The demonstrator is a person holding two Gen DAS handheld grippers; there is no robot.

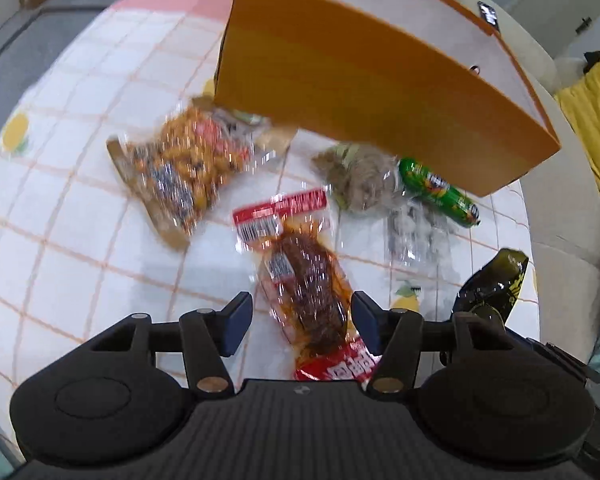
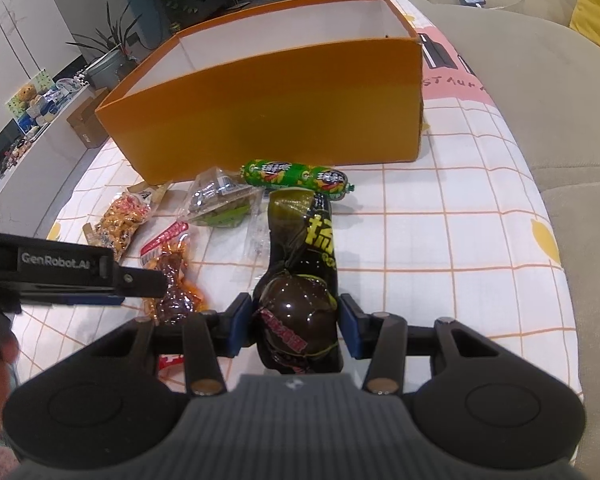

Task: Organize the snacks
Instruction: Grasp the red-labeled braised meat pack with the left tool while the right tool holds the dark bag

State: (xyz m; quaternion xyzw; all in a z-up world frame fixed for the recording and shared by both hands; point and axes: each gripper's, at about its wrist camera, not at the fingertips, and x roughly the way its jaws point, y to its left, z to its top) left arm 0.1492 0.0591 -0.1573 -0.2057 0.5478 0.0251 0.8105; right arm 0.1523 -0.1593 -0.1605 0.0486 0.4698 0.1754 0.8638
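The orange box (image 2: 268, 120) stands open at twelve o'clock on my checked tablecloth (image 2: 460, 232), its white inside empty as far as I see. Before it lie the snacks: peanut bag (image 1: 180, 176) at ten, green sausage (image 2: 296, 174) just beside the box wall. My right tongs (image 2: 296, 330) grip the dark egg packet (image 2: 300, 280) on both sides. My left tongs (image 1: 302, 322) stand wide, straddling the red meat packet (image 1: 300, 280) without pressing it.
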